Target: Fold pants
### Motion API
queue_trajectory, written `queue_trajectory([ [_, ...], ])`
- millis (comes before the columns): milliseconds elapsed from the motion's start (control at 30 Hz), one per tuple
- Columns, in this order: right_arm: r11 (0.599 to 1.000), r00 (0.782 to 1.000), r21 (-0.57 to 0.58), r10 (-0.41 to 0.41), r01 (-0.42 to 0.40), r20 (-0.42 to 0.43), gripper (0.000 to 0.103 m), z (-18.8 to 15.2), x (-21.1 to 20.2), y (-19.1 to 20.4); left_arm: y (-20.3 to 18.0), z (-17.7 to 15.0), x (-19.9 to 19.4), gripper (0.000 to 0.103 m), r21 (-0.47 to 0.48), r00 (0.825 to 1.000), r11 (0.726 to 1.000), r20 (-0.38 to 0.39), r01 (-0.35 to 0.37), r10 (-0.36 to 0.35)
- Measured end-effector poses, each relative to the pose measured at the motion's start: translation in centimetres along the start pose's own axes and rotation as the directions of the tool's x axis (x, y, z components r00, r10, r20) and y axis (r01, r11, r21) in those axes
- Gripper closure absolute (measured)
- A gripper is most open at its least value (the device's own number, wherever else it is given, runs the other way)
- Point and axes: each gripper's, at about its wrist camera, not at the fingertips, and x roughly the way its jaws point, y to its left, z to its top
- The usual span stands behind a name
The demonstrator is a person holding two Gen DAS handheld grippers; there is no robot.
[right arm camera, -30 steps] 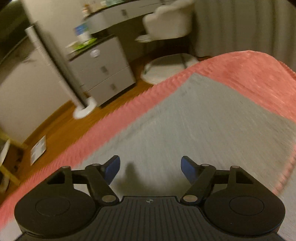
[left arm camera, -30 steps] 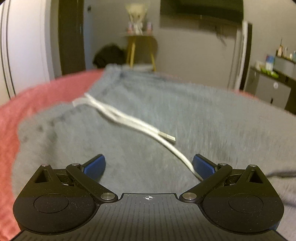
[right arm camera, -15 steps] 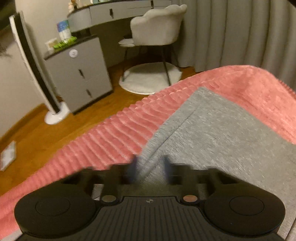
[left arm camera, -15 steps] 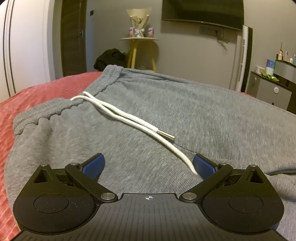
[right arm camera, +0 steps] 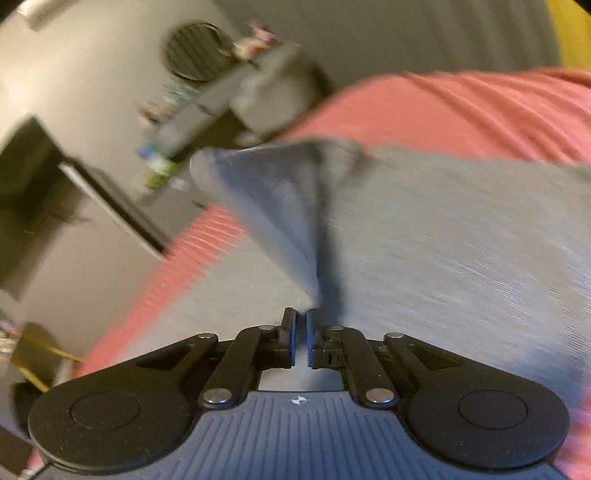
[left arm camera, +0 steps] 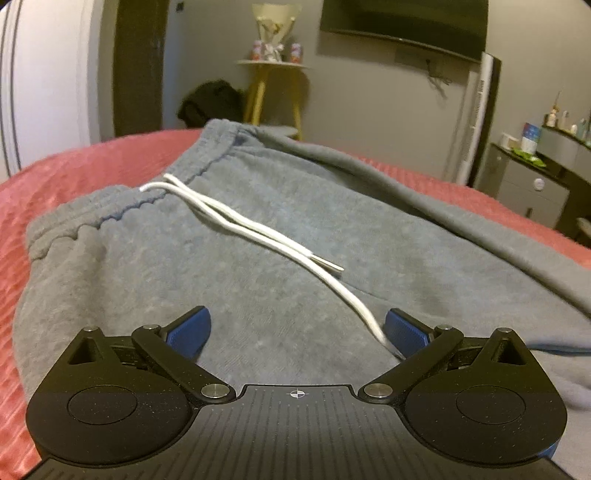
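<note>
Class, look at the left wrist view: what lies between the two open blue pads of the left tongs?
In the left wrist view, grey pants fabric fills the gap between the left tongs; the white drawstring ends beside the right-hand pad.

Red ribbed bedspread (left arm camera: 92, 166) fills lower left and right edge of the left wrist view. Behind it, upper centre: small round side table (left arm camera: 272, 64) on yellow legs, with a cream bouquet (left arm camera: 273, 22) and small jars on top. Dark heap (left arm camera: 208, 101) on the floor left of it, exact item unclear. Dark door (left arm camera: 138, 66) upper left. Wall-mounted TV (left arm camera: 402, 22) upper right, white tower fan (left arm camera: 476, 118) below it. Grey drawer cabinet (left arm camera: 528, 188) far right, bottles on the shelf above. Right wrist view is motion-blurred; background there unreadable beyond the same bedspread.
</note>
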Motion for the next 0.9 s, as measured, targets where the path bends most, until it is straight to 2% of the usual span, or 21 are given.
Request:
queue_trajectory([
  [67,0.997,0.997,0.057,0.056,-0.053,-0.053,0.093,1.4,1.3,-1.3,0.2,0.9,-1.1,0.0,-0.036,0.998,0.998,-0.014,0.058,-0.058],
  [133,0.981,0.991,0.151,0.128,-0.122,-0.032,0.086,2.4,2.1,-2.3,0.3,2.4,-1.9,0.0,-0.094,0.996,0.992,-0.03,0.084,-0.088],
  [167,0.977,0.988,0.156,0.151,-0.146,-0.022,0.082,2.7,2.6,-2.4,0.3,3.5,-2.2,0.0,-0.127,0.992,0.986,-0.042,0.11,-0.116],
  [267,0.975,0.986,0.156,0.165,-0.161,-0.016,0.078,2.6,4.0,-2.2,-0.1,7.0,-1.7,0.0,-0.192,0.975,0.96,-0.046,0.203,-0.215],
  [367,0.967,0.981,0.173,0.193,-0.188,-0.009,0.072,2.6,4.5,-2.2,-1.2,10.6,1.5,0.0,-0.263,0.948,0.925,-0.092,0.273,-0.306],
  [433,0.956,0.975,0.196,0.223,-0.217,-0.008,0.061,2.9,4.4,-2.7,-2.1,12.1,4.1,0.0,-0.294,0.94,0.915,-0.116,0.277,-0.322],
  [467,0.951,0.972,0.213,0.233,-0.225,-0.011,0.061,3.1,4.5,-3.1,-2.6,12.6,5.4,0.002,-0.307,0.935,0.911,-0.138,0.274,-0.327],
  [500,0.946,0.972,0.234,0.234,-0.224,-0.015,0.061,3.2,4.3,-3.5,-3.0,13.0,6.8,0.01,-0.32,0.928,0.908,-0.165,0.271,-0.335],
  [533,0.942,0.973,0.256,0.23,-0.218,-0.018,0.061,3.0,3.8,-3.4,-3.5,13.1,8.1,0.027,-0.334,0.92,0.905,-0.194,0.265,-0.34],
  [567,0.935,0.974,0.289,0.224,-0.207,-0.027,0.061,2.9,3.5,-3.6,-3.8,13.2,9.3,0.032,-0.344,0.914,0.904,-0.223,0.252,-0.34],
  [633,0.933,0.981,0.335,0.172,-0.134,-0.087,0.058,3.1,2.5,-3.9,-4.2,13.1,11.3,0.033,-0.352,0.903,0.905,-0.264,0.238,-0.34],
  [733,0.948,0.992,0.309,0.099,-0.07,-0.08,0.057,2.5,1.7,-4.3,-4.2,12.7,12.7,0.033,-0.336,0.916,0.919,-0.262,0.209,-0.304],
  [800,0.949,0.989,0.303,0.122,-0.09,-0.089,0.056,2.5,2.5,-4.5,-4.0,12.4,13.3,0.033,-0.351,0.916,0.913,-0.257,0.209,-0.308],
  [867,0.947,0.987,0.292,0.152,-0.131,-0.048,0.054,2.6,2.9,-4.4,-3.8,12.1,14.1,0.037,-0.386,0.913,0.899,-0.255,0.206,-0.318],
  [900,0.95,0.986,0.279,0.159,-0.142,-0.04,0.054,2.7,3.3,-4.4,-3.8,11.9,14.4,0.047,-0.399,0.912,0.894,-0.257,0.202,-0.32],
])
